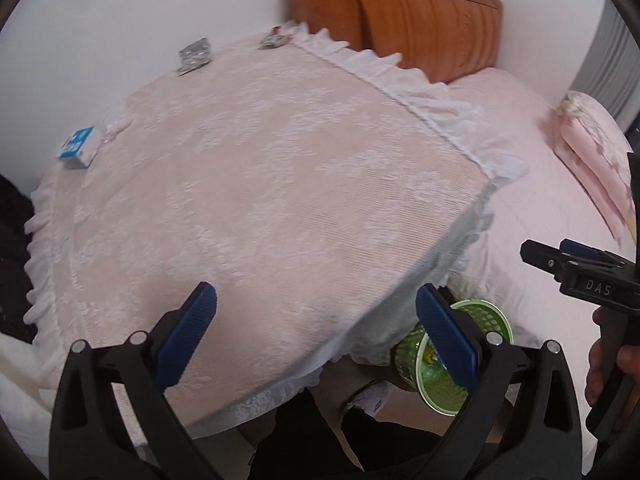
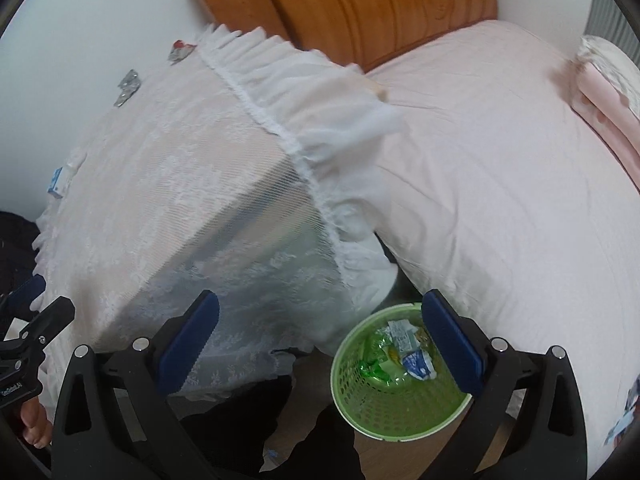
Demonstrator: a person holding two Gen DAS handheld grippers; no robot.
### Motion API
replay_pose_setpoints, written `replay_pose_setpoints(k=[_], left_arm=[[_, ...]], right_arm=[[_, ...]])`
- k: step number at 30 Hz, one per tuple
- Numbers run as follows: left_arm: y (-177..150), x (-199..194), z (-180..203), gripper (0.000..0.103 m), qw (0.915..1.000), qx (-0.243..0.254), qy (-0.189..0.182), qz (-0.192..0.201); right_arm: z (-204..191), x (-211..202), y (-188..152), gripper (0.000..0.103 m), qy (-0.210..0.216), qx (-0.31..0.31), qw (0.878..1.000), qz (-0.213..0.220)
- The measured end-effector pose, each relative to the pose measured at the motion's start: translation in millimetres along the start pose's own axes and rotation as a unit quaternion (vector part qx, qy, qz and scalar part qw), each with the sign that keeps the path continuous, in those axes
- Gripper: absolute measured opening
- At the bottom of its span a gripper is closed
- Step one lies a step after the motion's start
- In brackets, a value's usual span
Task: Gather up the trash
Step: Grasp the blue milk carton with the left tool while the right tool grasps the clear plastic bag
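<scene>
Beside right tool (image 1: 536,256), "DAS" lettering, green basket (image 2: 360,400) holding wrappers (image 2: 404,350)

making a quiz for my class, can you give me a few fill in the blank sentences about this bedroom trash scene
1. The bin on the floor is ____ in colour.
2. Both the left gripper and the right gripper are ____, holding nothing.
3. The small box on the lace cloth is white and ____.
4. The headboard behind the bed is made of ____.

Missing words: green; open; blue; wood
</scene>
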State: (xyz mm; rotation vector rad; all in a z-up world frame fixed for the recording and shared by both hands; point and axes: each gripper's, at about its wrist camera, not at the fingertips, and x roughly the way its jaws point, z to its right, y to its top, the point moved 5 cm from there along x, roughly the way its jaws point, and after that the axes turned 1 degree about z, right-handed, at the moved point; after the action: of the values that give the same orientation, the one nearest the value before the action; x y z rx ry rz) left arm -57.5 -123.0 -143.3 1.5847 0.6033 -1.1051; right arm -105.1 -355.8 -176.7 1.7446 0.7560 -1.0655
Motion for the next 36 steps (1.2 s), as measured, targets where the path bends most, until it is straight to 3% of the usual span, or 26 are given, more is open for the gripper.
replay_pose_setpoints(k=[9,17,20,27,33,36], left_arm=[[42,27,-133,0.096,0.9929,-0.102,0.061,-0.001],[114,59,-267,0.096,0.9722,-0.208,0.106,0.018],[136,77,-316,0.096,0.9581,-0.262,0.116,0.012],[171,134,-406,0.096,0.9105,-0.390,0.132,-0.034],[184,168,-435,0.096,0.8868,-0.435,0.146,-0.056],[182,178,-442,0.092,0.8761,-0.461,0.130,-0.058]], right_arm=[[-109,34,60,0.100,0.036,-0.039,0.999,0.006],[-221,81,117,0.100,0.057,-0.099,0.993,-0.004],[-269,102,135,0.100,0.067,-0.134,0.989,-0.009],[-355,137,156,0.100,0.088,-0.186,0.978,-0.015],[-399,154,165,0.100,0.096,-0.211,0.973,-0.018],[-415,161,169,0.100,0.098,-0.230,0.968,-0.011]])
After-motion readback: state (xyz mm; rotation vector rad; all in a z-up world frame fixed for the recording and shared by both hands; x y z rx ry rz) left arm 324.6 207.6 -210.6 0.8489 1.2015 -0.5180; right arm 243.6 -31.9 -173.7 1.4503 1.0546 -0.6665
